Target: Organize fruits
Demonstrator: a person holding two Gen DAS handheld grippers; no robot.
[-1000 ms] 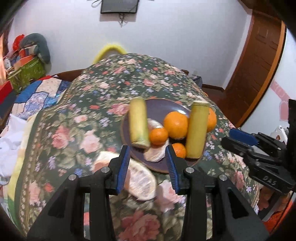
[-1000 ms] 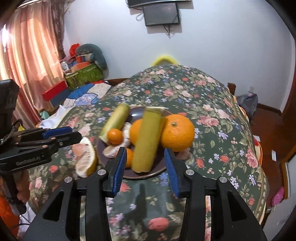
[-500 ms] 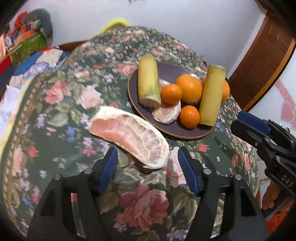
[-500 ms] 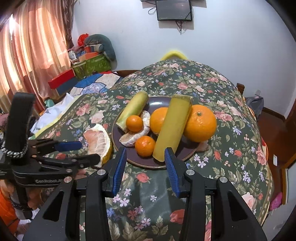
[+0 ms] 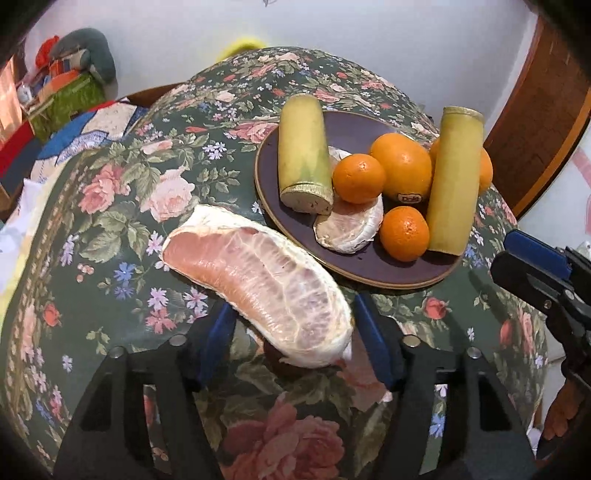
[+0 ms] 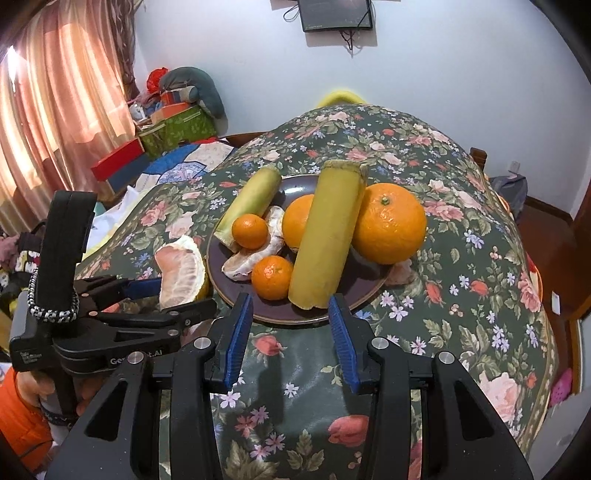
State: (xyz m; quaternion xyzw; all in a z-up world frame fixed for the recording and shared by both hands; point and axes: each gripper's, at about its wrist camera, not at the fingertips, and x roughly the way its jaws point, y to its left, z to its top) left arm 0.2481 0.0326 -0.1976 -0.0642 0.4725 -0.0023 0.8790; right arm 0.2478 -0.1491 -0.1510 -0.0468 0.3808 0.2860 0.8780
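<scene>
I am holding my left tongs (image 5: 295,332) wide apart around the near end of a peeled pomelo wedge (image 5: 258,280) that is lying on the floral tablecloth (image 5: 110,221), just left of the dark plate (image 5: 269,206); whether the blue pads are touching the flesh I cannot tell. In the right wrist view the same left tongs (image 6: 173,295) are reaching in from the left edge with the pomelo wedge (image 6: 181,269) between the two arms, and partly covered white lettering is showing on the black body.

On the plate (image 6: 369,291), going left to right, a cut sugarcane piece (image 5: 303,155) is lying lengthwise, a smaller pomelo segment (image 5: 349,227) is sitting beneath a mandarin (image 5: 358,177), and a second mandarin (image 5: 404,232) is resting at the near rim. Behind them a large orange (image 5: 402,166) is wearing a black "Dole" sticker (image 5: 410,198). A second sugarcane piece (image 5: 454,177) is leaning across the fruit, with another orange (image 6: 388,221) sitting on the plate's right side.

My right tongs (image 6: 291,332) are hovering wide and empty above the cloth at the plate's near edge. A dark screen (image 6: 334,14) is hanging on the white wall.
</scene>
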